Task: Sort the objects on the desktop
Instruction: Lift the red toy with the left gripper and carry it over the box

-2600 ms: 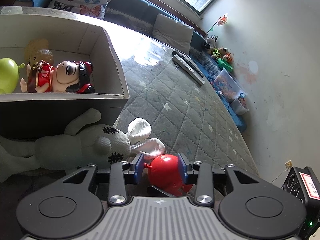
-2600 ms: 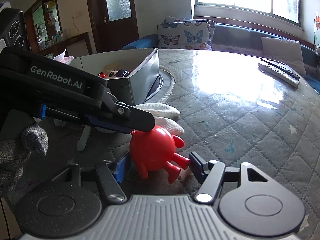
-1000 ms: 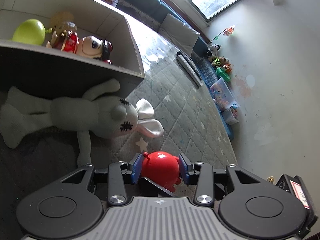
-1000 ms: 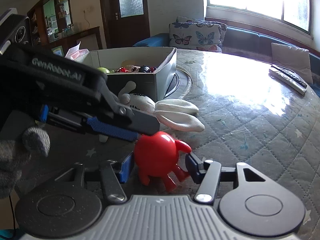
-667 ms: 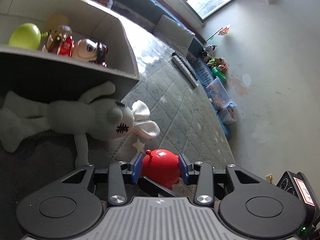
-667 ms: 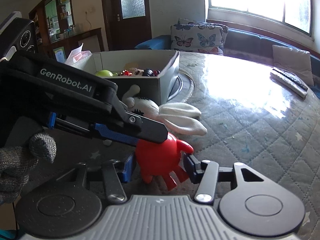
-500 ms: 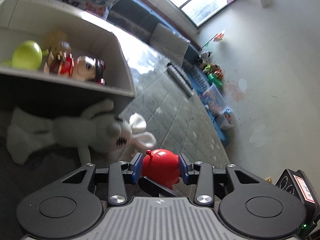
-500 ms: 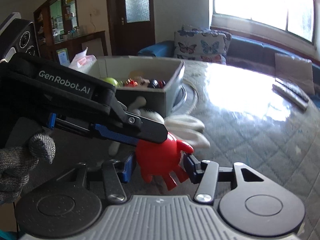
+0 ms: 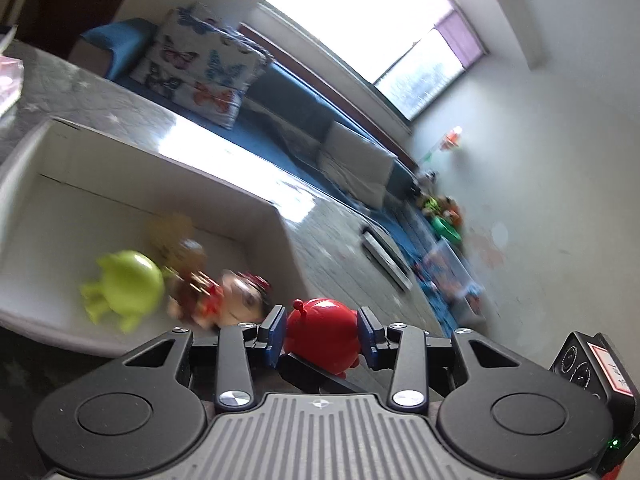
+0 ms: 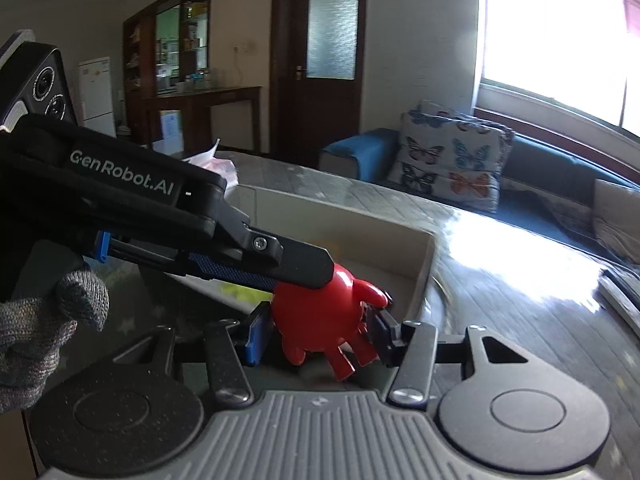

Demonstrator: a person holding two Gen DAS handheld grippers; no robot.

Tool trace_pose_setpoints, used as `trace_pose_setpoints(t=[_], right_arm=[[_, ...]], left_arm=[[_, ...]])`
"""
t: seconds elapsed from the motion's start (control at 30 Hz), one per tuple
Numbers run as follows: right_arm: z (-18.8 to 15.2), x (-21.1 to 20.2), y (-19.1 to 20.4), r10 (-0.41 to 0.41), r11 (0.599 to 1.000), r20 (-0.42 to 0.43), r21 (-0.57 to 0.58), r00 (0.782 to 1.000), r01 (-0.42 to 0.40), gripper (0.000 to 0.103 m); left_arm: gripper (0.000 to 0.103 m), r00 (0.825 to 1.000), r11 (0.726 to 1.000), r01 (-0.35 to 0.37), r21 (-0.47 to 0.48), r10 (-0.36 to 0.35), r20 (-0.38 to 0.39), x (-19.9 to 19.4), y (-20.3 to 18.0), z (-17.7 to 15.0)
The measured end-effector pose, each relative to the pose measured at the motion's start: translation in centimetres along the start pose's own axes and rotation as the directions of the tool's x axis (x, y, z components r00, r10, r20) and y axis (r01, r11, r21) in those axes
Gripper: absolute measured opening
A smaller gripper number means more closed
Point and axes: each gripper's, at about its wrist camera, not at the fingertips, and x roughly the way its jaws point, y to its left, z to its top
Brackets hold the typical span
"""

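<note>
Left gripper (image 9: pixel 322 336): blue pads closed on the sides of red round-bodied toy (image 9: pixel 322 334)
Right gripper (image 10: pixel 316 332): fingers pressed against the same red toy (image 10: pixel 320 320), legs hanging toward the camera
Toy position: held in the air by the near corner of white box (image 9: pixel 60 176)
Box contents: green figure (image 9: pixel 124 286), brown doll (image 9: pixel 188 276), black-and-red figure (image 9: pixel 242 296), all blurred
Beyond: quilted table cover (image 10: pixel 520 292), remote control (image 9: pixel 386 258), butterfly cushion (image 10: pixel 448 160)
</note>
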Motion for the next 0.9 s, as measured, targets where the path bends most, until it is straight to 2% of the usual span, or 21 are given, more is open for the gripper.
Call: trace_pose_setpoints(t=[0.3,0.57,0.9], right_arm=[[2.9,6.8,0.5,0.084,0.996,-0.073,-0.008,0.994,-0.085,0.052],[4.5,11.2,0.6,0.077,0.996,-0.11,-0.024,0.991,-0.08,0.052],[6.2,15.4,-0.5,0.098,0.995,-0.161,0.011,0.982,-0.098,0.052]], left_arm=[[0.041,0.996,0.994,-0.083,-0.071,0.084,0.009,0.2,5.0,3.2],[0.04,0.994,0.989,-0.105,-0.109,0.107,0.013,1.8,7.5,5.4],[0.04,0.993,0.978,-0.106,-0.178,0.112,0.022,3.7,10.5,7.7]])
